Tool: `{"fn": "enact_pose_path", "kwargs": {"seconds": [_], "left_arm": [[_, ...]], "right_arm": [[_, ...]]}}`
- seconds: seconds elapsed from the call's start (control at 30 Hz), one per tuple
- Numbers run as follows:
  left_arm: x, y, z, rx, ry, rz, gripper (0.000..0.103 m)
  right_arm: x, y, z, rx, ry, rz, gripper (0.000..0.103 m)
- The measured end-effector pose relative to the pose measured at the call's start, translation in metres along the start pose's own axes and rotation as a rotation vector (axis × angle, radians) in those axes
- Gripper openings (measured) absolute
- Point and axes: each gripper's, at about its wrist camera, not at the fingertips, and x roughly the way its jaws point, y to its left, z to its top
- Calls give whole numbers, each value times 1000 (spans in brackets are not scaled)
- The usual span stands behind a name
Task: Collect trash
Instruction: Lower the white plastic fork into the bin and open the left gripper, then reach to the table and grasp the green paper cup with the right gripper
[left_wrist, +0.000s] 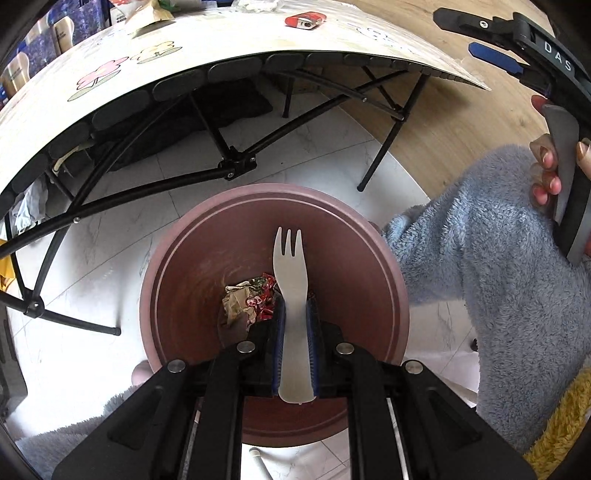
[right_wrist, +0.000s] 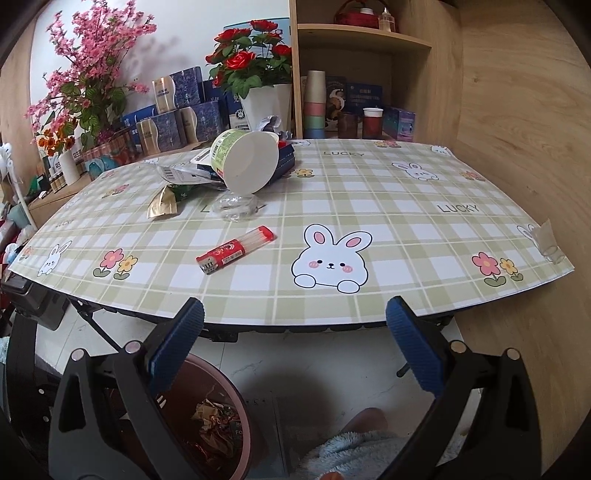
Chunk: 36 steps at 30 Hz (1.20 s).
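My left gripper (left_wrist: 294, 306) is shut on a white plastic fork (left_wrist: 290, 280), prongs pointing forward, held over the mouth of a pink-brown trash bin (left_wrist: 177, 280) on the floor. Crumpled wrappers (left_wrist: 247, 301) lie at the bin's bottom. My right gripper (right_wrist: 293, 325) is open and empty in front of the table edge (right_wrist: 295, 314); it also shows in the left wrist view (left_wrist: 495, 55). On the table lie a red lighter (right_wrist: 236, 250), a tipped white cup (right_wrist: 249, 162), a clear plastic piece (right_wrist: 238, 206) and a gold wrapper (right_wrist: 162, 203). The bin (right_wrist: 221, 384) sits below the table.
The folding table has black legs (left_wrist: 229, 170) over a white tile floor. Flower vases (right_wrist: 266, 103), boxes and stacked cups (right_wrist: 314, 107) stand behind the table by a wooden shelf. A clear tape piece (right_wrist: 550, 243) sits at the table's right corner. My blue fleece sleeve (left_wrist: 498, 258) is at the right.
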Motion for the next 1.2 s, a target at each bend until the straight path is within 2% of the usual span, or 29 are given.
{"fn": "enact_pose_path", "kwargs": {"seconds": [0.1,0.17,0.2,0.23,0.27,0.33,0.43,0.67,1.2], "left_arm": [[0,2,0,-11,-7,5,13],[-6,4,1,-22,-38,8,29],[-9,4,1,-26,-56,10,47],[-14,5,2,-33,-82,6,55],[-19,6,2,-38,-109,4,57],[-28,5,3,-41,-148,17,68],[-37,5,3,-46,-192,41,76],[-58,13,2,-103,-286,106,85],[-75,35,1,-222,-361,116,85]], "right_arm": [[1,0,0,3,2,0,97],[1,0,0,-1,3,-1,97],[1,1,0,-6,4,-1,97],[1,1,0,-9,5,-1,97],[1,2,0,-12,6,-1,97],[1,2,-1,-15,7,-2,97],[2,2,-1,-14,10,-3,97],[2,2,-1,-16,10,-3,97],[5,7,-2,-36,21,-7,97]]}}
